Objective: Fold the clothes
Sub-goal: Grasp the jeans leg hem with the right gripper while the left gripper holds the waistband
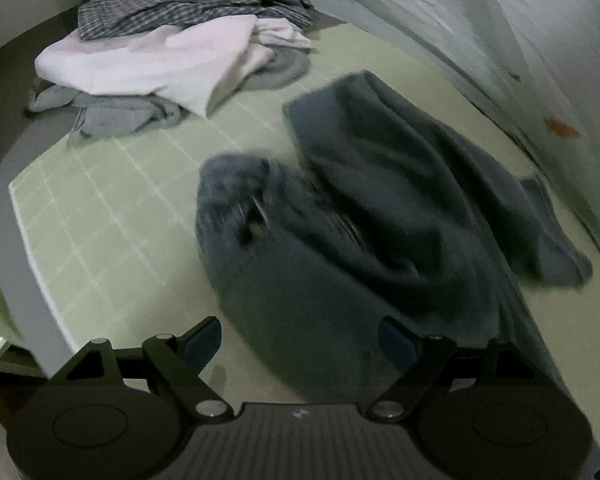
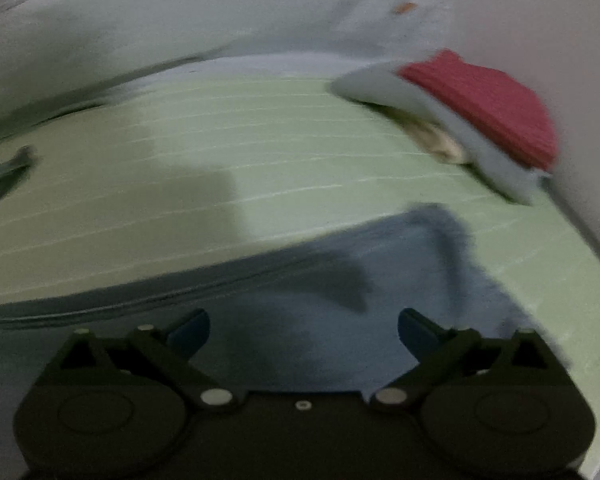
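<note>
Both your left gripper [image 1: 300, 340] and right gripper [image 2: 304, 332] hover wide open, empty, over the crumpled dark garment [image 1: 380, 220] on the green gridded mat [image 1: 112, 200], seemingly poised to pinch its edges for spreading.

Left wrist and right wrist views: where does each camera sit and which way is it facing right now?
Left wrist: on the left gripper, open, looking along its fingers over the crumpled dark garment toward the clothes pile.
Right wrist: on the right gripper, open, low over blue-grey cloth, facing the folded stack with red on top.
Shared: the green gridded mat.
</note>
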{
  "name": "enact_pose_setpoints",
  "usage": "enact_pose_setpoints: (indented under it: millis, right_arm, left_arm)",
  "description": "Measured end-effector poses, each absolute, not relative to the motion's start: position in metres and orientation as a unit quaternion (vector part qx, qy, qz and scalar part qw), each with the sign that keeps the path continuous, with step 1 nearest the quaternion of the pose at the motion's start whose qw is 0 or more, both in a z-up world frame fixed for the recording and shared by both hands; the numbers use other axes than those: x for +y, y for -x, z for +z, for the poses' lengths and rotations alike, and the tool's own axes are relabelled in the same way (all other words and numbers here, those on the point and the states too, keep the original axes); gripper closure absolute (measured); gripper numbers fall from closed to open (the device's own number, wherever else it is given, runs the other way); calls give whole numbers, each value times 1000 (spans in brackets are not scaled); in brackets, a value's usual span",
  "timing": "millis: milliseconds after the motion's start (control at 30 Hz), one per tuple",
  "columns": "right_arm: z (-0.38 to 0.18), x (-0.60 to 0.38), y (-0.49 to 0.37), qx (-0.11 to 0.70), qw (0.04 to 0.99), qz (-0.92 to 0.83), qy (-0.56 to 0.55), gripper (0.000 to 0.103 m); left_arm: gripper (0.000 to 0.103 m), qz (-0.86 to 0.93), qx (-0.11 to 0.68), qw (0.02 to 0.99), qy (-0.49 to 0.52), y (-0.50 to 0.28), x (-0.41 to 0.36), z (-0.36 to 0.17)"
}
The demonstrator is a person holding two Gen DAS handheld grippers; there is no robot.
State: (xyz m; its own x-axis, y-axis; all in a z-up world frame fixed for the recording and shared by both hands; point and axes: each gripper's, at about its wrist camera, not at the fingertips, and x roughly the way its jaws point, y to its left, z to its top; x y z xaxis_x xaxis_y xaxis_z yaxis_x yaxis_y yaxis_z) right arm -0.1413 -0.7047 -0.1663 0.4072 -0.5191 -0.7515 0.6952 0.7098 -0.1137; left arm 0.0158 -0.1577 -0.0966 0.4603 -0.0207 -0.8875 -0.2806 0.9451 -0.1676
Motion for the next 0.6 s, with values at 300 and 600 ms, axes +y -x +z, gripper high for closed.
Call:
enact_pose_setpoints:
  millis: [300,600]
  right_arm:
    - [-159,-628,37,414,875,-219,-121,1]
    - [-162,-618,-90,402,878,-140,-220,1]
  left_arm:
    - [14,67,534,835,115,-97,-128,-125]
    - [5,83,557,822,78,-127,-143,-154]
